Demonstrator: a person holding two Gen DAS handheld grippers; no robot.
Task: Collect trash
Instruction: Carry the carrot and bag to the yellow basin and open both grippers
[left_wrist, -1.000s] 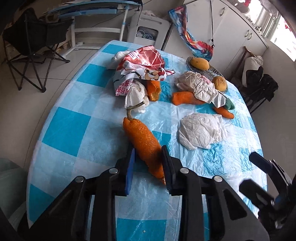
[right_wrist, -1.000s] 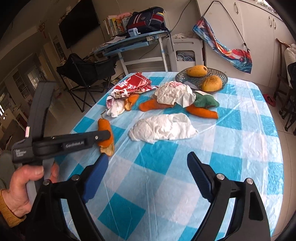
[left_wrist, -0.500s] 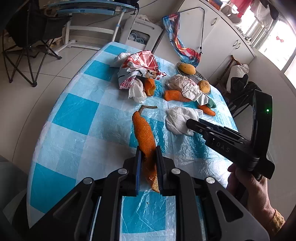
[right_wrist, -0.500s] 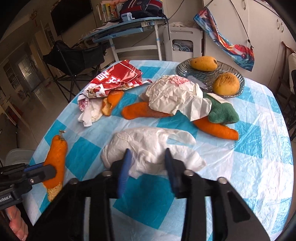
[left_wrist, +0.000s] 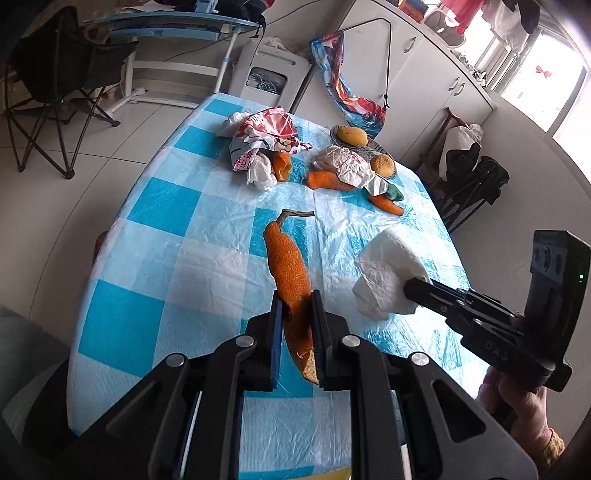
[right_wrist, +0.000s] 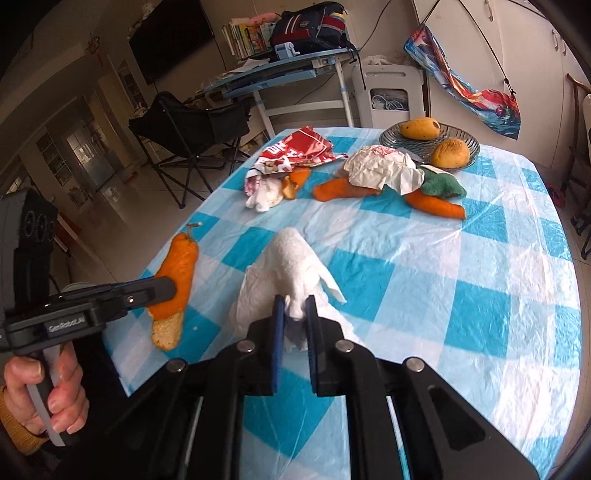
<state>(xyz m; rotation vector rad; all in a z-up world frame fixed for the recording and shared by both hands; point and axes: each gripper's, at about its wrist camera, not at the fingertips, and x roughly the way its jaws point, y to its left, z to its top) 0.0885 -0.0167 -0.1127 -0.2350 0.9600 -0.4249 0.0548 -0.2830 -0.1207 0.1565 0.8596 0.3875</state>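
My left gripper (left_wrist: 297, 306) is shut on a long orange peel (left_wrist: 288, 266) with a dry stem and holds it above the table's near left edge; the peel also shows in the right wrist view (right_wrist: 177, 273). My right gripper (right_wrist: 295, 314) is shut on a crumpled white paper napkin (right_wrist: 291, 258), lifted off the checked tablecloth; the napkin also shows in the left wrist view (left_wrist: 388, 277). More trash lies farther back: a red-and-white wrapper (right_wrist: 295, 151), white crumpled paper (right_wrist: 380, 170), orange peels (right_wrist: 343, 190) and a green scrap (right_wrist: 441, 184).
A glass dish (right_wrist: 458, 136) with two mangoes stands at the far right of the round table (right_wrist: 498, 295). A folding chair (right_wrist: 188, 129), a desk (right_wrist: 280, 70) and a white appliance (right_wrist: 388, 92) stand beyond the table.
Both grippers have closed and lifted: the left on the orange peel, the right on the white napkin, which was lying flat on the cloth before.
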